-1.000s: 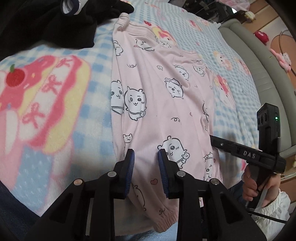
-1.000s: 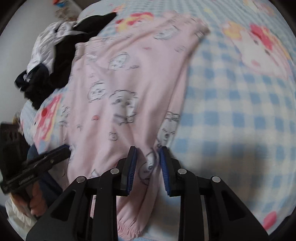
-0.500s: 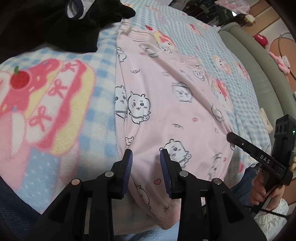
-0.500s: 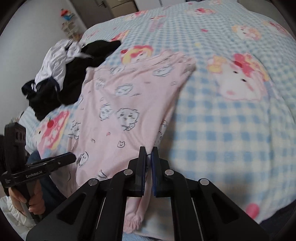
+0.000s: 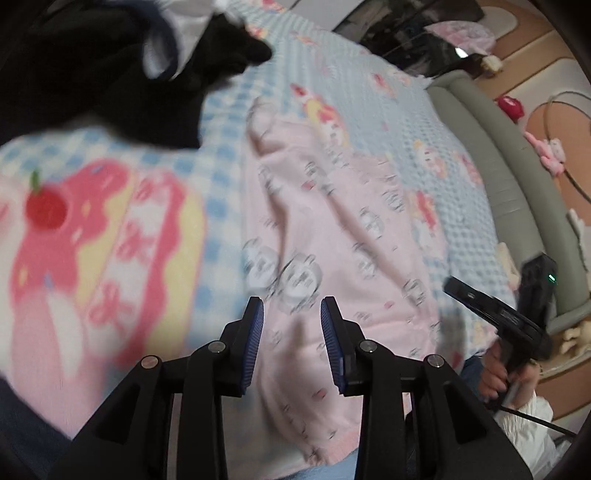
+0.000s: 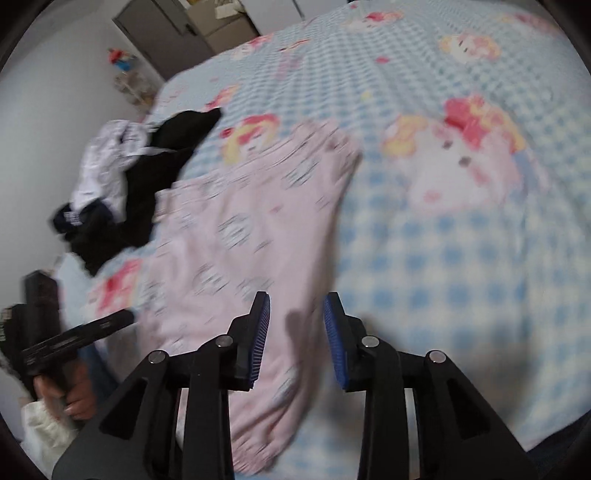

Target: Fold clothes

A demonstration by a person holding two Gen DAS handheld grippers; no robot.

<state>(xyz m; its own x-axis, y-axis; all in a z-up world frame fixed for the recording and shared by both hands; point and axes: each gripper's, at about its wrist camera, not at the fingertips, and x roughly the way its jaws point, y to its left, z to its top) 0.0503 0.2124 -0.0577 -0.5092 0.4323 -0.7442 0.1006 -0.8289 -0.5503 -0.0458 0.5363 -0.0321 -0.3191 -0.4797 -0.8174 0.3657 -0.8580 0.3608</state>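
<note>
A pair of pink trousers with small cartoon prints (image 5: 332,236) lies lengthwise on the blue checked bedspread (image 5: 424,122); its cuffs hang over the near bed edge. It also shows in the right wrist view (image 6: 240,240). My left gripper (image 5: 291,317) is open and empty above the left leg near the cuffs. My right gripper (image 6: 295,314) is open and empty above the right leg. Each gripper shows in the other's view: the right one (image 5: 498,314) at the right, the left one (image 6: 74,332) at the left. Both views are blurred.
A heap of black and white clothes (image 5: 122,62) lies at the far left of the bed, also in the right wrist view (image 6: 125,177). A grey padded bed frame (image 5: 517,184) runs along the right side. Cabinets (image 6: 192,26) stand beyond the bed.
My right gripper was shut on the trouser leg half a second ago and now stands open. Both grippers have pulled back and up; the trousers lie a little more rumpled.
</note>
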